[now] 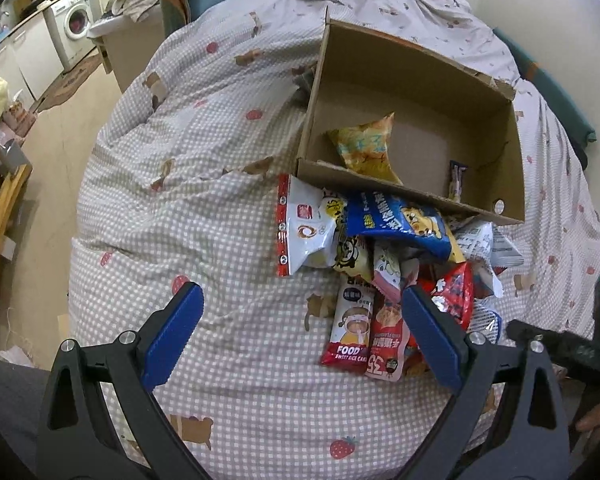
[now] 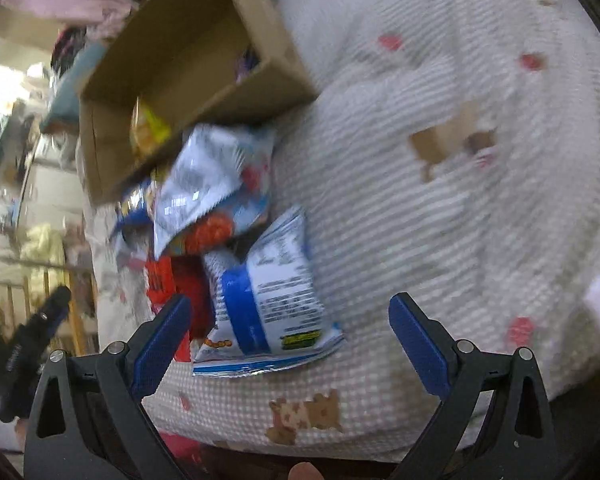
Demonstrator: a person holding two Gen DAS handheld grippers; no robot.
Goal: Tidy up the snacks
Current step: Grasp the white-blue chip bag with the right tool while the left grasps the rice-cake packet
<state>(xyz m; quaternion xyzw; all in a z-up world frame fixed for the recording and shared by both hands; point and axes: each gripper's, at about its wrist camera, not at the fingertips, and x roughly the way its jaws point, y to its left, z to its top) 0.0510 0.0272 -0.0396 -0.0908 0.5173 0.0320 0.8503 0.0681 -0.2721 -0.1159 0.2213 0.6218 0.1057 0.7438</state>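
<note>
A cardboard box (image 1: 496,132) lies on the checked bedspread, holding a yellow snack bag (image 1: 366,148) and a small dark bar (image 1: 457,180). A heap of snack packets (image 1: 388,252) lies in front of it: a white and red bag (image 1: 306,228), a blue bag (image 1: 404,220), red packets (image 1: 388,340). My left gripper (image 1: 300,300) is open just before the heap, its right finger over the red packets. In the blurred right wrist view, my right gripper (image 2: 288,312) is open with a blue and white bag (image 2: 272,292) between its fingers, untouched. The box (image 2: 112,136) shows at upper left.
The checked bedspread (image 1: 204,200) covers a soft mound with open cloth left of the heap. A washing machine (image 1: 76,20) and cabinets stand far left beyond the floor. A wooden rail (image 1: 0,216) runs along the left. The other gripper's body (image 1: 572,348) shows at right.
</note>
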